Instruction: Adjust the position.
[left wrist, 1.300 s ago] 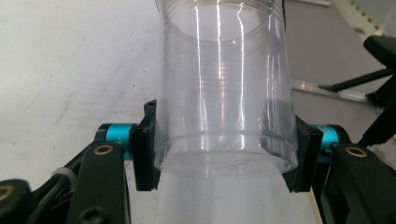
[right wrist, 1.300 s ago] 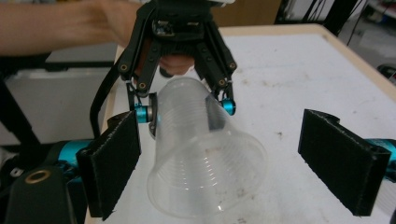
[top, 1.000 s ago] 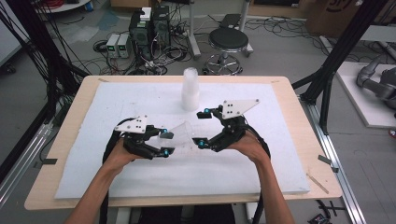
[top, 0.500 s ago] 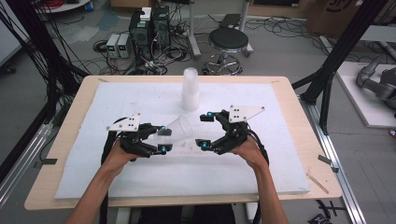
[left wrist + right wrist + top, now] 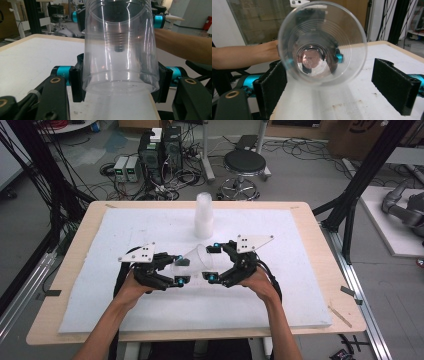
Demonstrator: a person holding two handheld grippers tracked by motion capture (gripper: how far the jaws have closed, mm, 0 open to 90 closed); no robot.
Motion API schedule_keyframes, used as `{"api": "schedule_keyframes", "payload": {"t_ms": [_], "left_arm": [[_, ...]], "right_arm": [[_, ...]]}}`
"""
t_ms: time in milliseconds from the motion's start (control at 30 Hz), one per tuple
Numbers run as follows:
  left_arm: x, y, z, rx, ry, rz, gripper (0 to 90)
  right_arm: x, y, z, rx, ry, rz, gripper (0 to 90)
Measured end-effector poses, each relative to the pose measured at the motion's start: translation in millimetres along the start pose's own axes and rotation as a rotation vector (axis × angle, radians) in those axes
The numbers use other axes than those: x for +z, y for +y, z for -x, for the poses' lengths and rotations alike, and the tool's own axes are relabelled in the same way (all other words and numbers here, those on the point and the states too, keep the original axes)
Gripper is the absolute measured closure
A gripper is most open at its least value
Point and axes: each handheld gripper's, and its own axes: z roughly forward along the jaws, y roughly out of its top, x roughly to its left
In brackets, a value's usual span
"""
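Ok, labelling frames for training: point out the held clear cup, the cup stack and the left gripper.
clear cup (image 5: 120, 57), left gripper view, side wall.
cup stack (image 5: 204, 215), high view, mid-height.
left gripper (image 5: 180, 271), high view, between its fingertips.

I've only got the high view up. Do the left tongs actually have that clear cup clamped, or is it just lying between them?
Observer: Clamped. In the left gripper view the left tongs press a pad against each side of the clear cup, down near its base.
Operator: Okay, and the right tongs, are they on the cup?
Observer: No. In the right gripper view the right tongs stand open. The cup's open mouth faces that camera, and both pads are well clear of the rim.
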Motion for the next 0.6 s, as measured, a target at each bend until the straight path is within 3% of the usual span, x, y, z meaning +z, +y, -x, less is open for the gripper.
{"api": "schedule_keyframes", "payload": {"t_ms": [300, 600], "left_arm": [[13.0, 0.3, 2.0, 0.01, -0.016, -0.004, 41.7], [14.1, 0.2, 2.5, 0.013, -0.023, -0.017, 41.7]], "right_arm": [[12.2, -0.8, 0.0, 0.015, 0.05, 0.002, 13.2], [15.1, 0.1, 1.4, 0.017, 0.079, 0.016, 16.9]]}}
